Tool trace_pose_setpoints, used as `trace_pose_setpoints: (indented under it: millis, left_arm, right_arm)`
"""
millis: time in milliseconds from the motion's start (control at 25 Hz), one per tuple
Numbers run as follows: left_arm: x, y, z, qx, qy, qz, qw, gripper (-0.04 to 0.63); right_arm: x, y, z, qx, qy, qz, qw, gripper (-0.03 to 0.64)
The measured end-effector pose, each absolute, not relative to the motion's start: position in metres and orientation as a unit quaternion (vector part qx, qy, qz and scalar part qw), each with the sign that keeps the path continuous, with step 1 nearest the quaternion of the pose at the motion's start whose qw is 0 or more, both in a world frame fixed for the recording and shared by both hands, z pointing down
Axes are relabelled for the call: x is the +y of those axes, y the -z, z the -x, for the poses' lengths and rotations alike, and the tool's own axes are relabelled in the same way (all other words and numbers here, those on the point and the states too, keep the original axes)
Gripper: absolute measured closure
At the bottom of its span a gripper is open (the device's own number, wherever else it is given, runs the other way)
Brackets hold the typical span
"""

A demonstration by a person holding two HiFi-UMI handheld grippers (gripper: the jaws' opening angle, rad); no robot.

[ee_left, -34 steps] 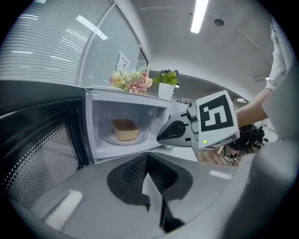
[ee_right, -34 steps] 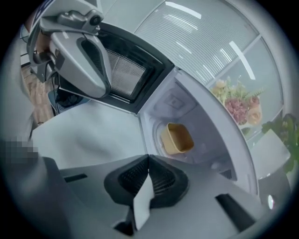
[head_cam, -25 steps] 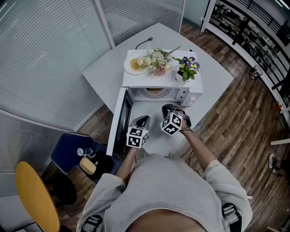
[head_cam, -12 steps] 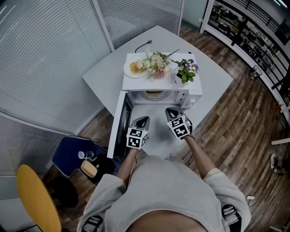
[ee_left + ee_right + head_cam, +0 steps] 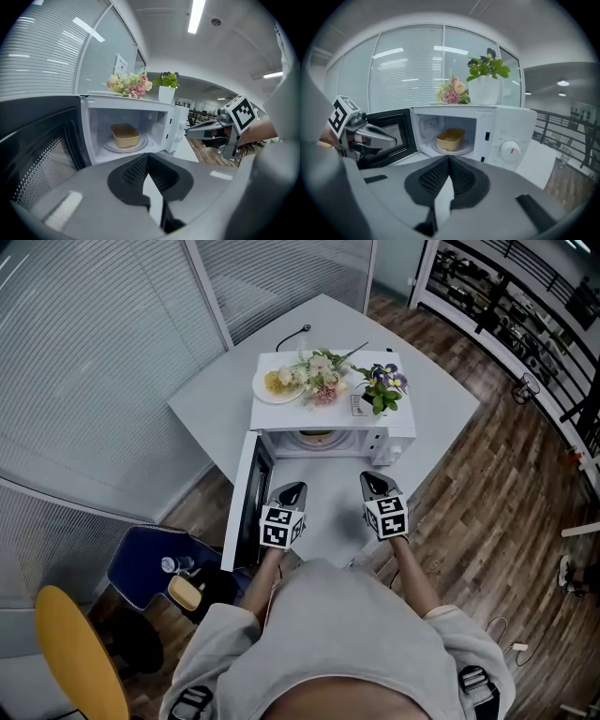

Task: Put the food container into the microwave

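Food container already sits inside the microwave, on the turntable, so main job looks done. Left hand-held gripper & right hand-held gripper: both closed, empty, out front. Door wide open; prob. only shutting it left.

Left gripper, right gripper: closed, empty

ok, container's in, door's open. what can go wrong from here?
1. The door stands wide open beside the left tool; a hard swing shut may jolt the microwave.
2. The plant and plate sit on top; a jolt might tip them.
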State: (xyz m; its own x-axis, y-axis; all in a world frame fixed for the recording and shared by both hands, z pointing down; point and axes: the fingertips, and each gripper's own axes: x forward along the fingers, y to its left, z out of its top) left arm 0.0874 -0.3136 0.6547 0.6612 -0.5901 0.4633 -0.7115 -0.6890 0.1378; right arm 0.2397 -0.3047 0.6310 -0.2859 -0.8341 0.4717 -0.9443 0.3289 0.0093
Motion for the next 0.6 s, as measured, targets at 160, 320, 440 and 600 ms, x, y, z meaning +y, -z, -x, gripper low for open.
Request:
trace_pose_setpoints:
  millis: [160, 320, 440, 600]
  left_arm:
    - [-0.313, -0.656, -0.088, -0.358, -0.194, -0.900, 0.157, 0.584]
    - [-0.312, -0.657, -0.088, -0.356, -0.195, -0.901, 0.156, 0.584]
    - [-0.313, -0.656, -0.087, -0.356, -0.193, -0.901, 0.156, 0.584]
    - [-0.313, -0.656, -0.087, -0.356, -0.193, -0.901, 0.157, 0.584]
  right_arm:
    - [-0.295, -0.628, -0.258, -0.780, -0.138, -0.581, 0.188, 0.603]
    - [-0.286, -0.625, -0.269, -0.772, -0.139, -0.594, 0.181, 0.603]
    - [-0.283, -0.626, -0.269, -0.769, -0.139, -0.597, 0.180, 0.603]
    - [-0.282, -0.628, -0.263, -0.770, -0.138, -0.596, 0.183, 0.603]
